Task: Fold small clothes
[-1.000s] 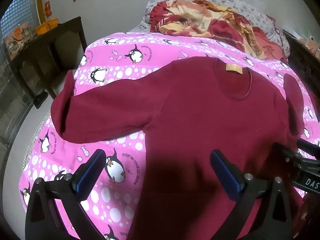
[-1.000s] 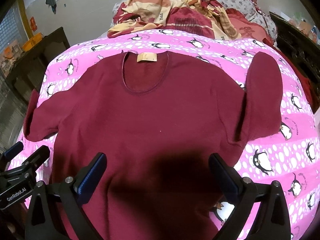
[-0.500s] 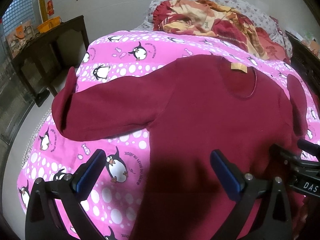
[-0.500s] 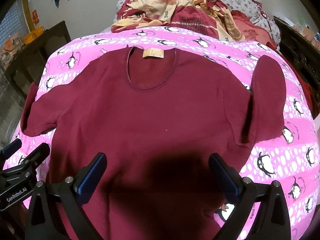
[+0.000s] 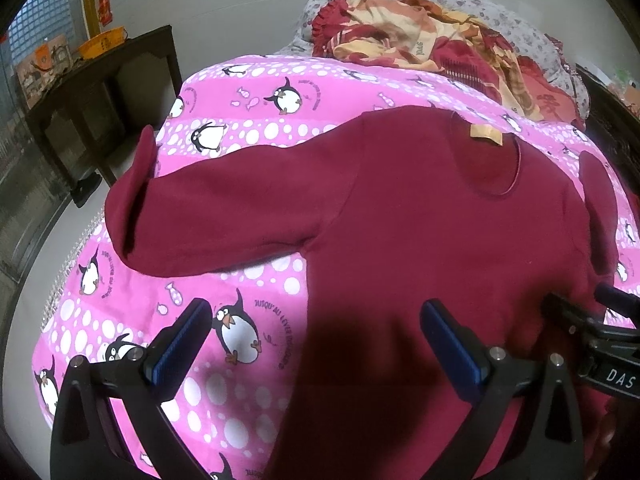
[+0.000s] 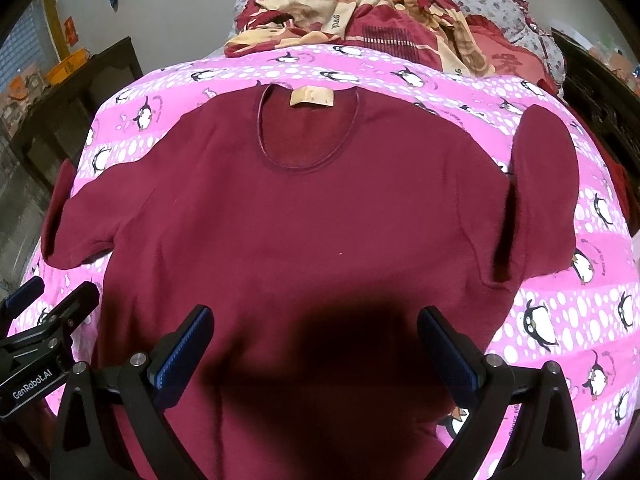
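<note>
A dark red sweater [image 6: 304, 224] lies flat, front up, on a pink penguin-print bed cover [image 6: 592, 312], neck and tan label [image 6: 310, 97] at the far end. It also shows in the left wrist view [image 5: 420, 220]. Its left sleeve [image 5: 208, 216] stretches out sideways with the cuff turned up. Its right sleeve [image 6: 540, 184] is folded up alongside the body. My left gripper [image 5: 316, 340] is open and empty above the sweater's lower left edge. My right gripper [image 6: 316, 340] is open and empty above the lower middle of the body.
A heap of red and yellow bedding [image 6: 360, 16] lies at the head of the bed. A dark wooden desk [image 5: 100, 92] stands left of the bed. Dark furniture [image 6: 600, 92] stands at the right. The bed edge drops to the floor at the left.
Both grippers have moved forward over the sweater, toward its neck end. Both stay open and empty. The sweater has not moved.
</note>
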Demonstrator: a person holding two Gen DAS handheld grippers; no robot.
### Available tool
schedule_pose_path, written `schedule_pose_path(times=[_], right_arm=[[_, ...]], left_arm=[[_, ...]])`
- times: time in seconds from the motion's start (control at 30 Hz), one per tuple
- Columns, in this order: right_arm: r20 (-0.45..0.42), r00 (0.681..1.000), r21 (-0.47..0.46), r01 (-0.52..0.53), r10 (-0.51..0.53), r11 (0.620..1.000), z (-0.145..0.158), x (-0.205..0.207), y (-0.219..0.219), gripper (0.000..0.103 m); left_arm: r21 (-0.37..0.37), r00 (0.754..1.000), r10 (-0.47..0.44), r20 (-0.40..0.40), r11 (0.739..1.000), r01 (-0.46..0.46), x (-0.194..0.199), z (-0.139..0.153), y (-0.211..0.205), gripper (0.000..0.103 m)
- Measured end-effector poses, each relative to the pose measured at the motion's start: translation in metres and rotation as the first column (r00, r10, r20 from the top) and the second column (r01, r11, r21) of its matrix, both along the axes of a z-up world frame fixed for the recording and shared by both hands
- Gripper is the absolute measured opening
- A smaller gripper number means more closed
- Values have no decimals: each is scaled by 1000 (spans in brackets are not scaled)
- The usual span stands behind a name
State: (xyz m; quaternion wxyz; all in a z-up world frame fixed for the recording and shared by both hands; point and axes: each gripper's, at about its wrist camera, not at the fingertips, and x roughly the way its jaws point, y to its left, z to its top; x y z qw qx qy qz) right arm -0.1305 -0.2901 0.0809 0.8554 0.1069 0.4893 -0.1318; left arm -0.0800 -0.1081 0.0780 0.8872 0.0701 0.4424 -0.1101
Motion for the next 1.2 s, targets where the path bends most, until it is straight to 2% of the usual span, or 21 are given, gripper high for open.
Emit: schedule_pose_path(times=[0.43, 0.97, 1.1, 1.2], right_arm=[[-6, 1000, 18, 13, -13, 1000, -3, 0, -3, 103], [-23, 1000, 13, -20, 21, 1000, -6, 10, 8, 103], [-27, 999, 11, -40, 40, 999, -5, 10, 12, 103], [-25, 998, 10, -51, 51, 999, -3, 11, 15, 103]], left_arm=[[4, 1000, 3, -1, 1000, -3, -1, -1, 1, 103], [-3, 996, 88, -13, 996, -88, 12, -3, 37, 103], [-8, 992, 127, -7, 992, -127, 19, -3, 57, 103], [-44, 979, 204, -5, 978, -204, 33, 1, 87, 103]])
